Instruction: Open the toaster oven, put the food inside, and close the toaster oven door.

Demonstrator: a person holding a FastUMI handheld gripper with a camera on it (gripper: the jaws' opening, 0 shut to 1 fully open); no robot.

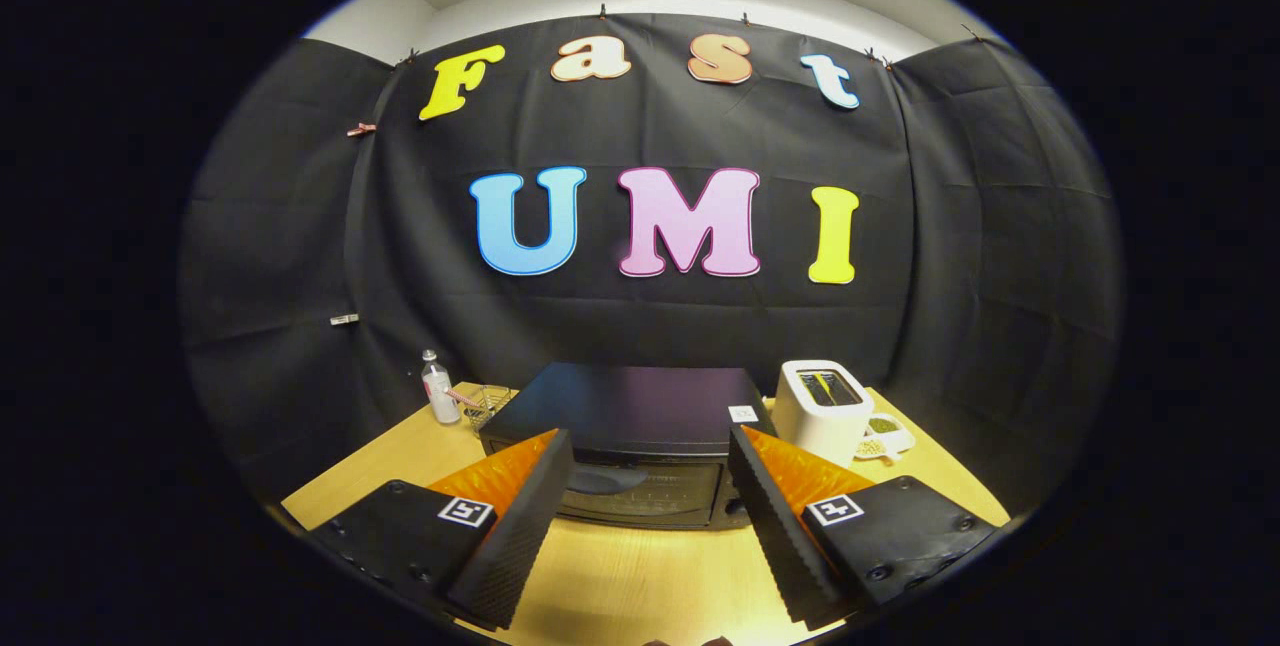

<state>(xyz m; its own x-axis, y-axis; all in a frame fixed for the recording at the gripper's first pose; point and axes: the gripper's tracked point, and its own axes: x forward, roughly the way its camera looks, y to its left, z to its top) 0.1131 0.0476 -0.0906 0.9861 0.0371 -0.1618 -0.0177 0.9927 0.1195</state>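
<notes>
The gripper [650, 451] hangs above the near part of the wooden table [620, 576] with its two fingers [520, 516] spread wide apart, nothing between them and nothing touched by either ribbed pad. Each finger carries an orange panel on its outer face and a small square black-and-white marker on the black block behind it. Straight ahead, framed in the gap between the fingertips, sits the toaster oven [630, 426], a low black box with a flat dark top; its door [640, 496] faces the gripper and looks closed, with a dark handle [605, 478] running across the upper part of the glass. The fingertips seem to stop just short of the oven's front, though from this angle I can't be sure how much space is left. A small white square tag sits on the oven's top near its right corner. To the right of the oven stands a white pop-up toaster [822, 408], and tucked beside it a white dish [885, 438] holding something greenish and yellowish, too small to make out. To the left of the oven, near the back of the table, are a clear bottle [438, 389] and a small wire basket [485, 404].
</notes>
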